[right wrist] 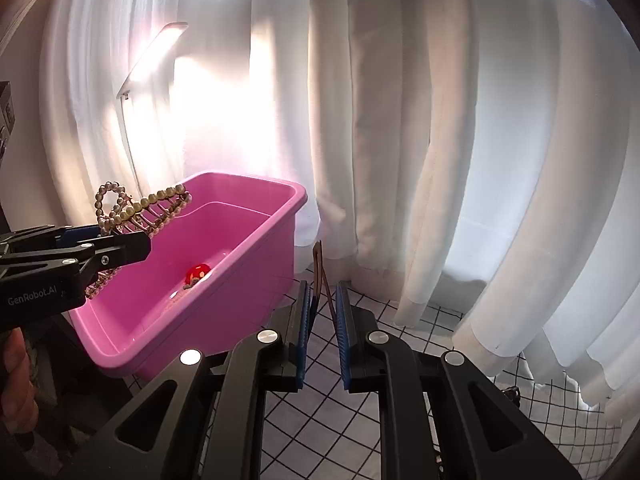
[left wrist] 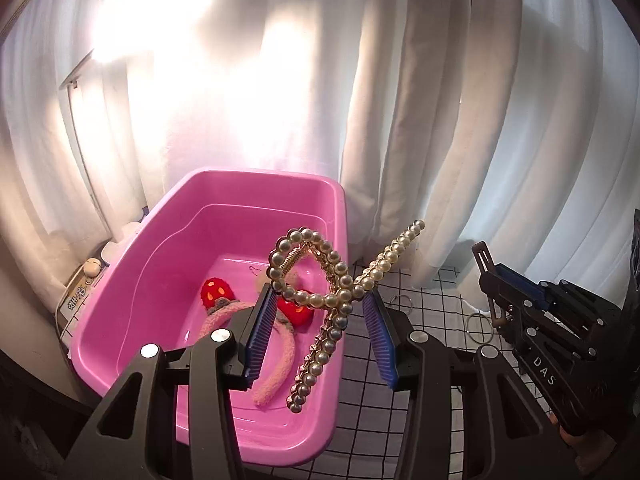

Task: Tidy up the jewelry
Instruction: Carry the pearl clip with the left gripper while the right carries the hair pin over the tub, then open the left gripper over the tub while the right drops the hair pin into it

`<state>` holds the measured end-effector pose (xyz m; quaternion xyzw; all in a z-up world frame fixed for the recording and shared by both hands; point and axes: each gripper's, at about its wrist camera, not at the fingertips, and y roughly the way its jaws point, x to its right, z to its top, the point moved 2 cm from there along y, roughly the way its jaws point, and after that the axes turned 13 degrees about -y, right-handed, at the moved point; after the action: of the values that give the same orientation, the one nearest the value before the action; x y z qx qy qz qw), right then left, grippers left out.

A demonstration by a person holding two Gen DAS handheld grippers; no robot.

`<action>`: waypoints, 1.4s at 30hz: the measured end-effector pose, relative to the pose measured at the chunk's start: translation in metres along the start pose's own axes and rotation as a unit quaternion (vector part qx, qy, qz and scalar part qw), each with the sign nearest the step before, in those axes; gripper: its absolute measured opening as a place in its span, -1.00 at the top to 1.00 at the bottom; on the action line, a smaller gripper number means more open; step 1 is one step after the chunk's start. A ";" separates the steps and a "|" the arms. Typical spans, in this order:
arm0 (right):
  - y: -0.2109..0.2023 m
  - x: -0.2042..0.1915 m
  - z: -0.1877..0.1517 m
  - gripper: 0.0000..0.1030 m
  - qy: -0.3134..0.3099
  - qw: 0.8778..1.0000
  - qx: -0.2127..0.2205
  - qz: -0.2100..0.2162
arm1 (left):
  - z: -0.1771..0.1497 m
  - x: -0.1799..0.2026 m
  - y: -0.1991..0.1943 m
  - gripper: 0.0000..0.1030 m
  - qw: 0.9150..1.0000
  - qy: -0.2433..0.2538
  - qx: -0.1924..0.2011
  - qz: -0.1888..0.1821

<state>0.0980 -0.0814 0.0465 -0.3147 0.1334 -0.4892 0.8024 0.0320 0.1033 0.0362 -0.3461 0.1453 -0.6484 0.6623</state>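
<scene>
My left gripper [left wrist: 322, 308] is shut on a large pearl hair claw [left wrist: 320, 300], holding it above the right rim of a pink plastic tub [left wrist: 132, 320]. The claw also shows in the right wrist view [right wrist: 136, 208] over the tub [right wrist: 256, 276]. Inside the tub lie a pink fuzzy headband [left wrist: 280, 368] with red strawberry pieces [left wrist: 216, 290]. My right gripper [right wrist: 322, 300] is shut on a thin brown bangle [right wrist: 320, 268], held upright right of the tub. It shows in the left wrist view [left wrist: 500, 280].
A white cloth with a black grid [left wrist: 372, 420] covers the table. Two metal rings [left wrist: 478, 326] lie on it right of the tub. White curtains [right wrist: 400, 140] hang close behind. A lamp [right wrist: 156, 56] stands behind the tub. Small boxes [left wrist: 84, 292] sit left of the tub.
</scene>
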 end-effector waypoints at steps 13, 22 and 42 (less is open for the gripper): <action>0.080 -0.083 0.074 0.76 -0.065 0.994 -0.023 0.087 | 0.022 -0.111 0.028 0.16 0.994 -0.071 -0.012 0.085; 0.114 -0.111 0.079 0.76 -0.091 0.988 -0.067 0.105 | 0.016 -0.136 0.046 0.15 0.991 -0.090 -0.038 0.095; 0.120 -0.111 0.082 -0.15 -0.090 0.989 -0.085 0.081 | 0.021 -0.138 0.039 -0.73 0.990 -0.076 -0.020 0.120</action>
<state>0.1708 0.0849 0.0228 -0.4128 0.1265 -0.3792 0.8184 0.0585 0.2383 -0.0091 -0.3872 0.1478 -0.5331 0.7376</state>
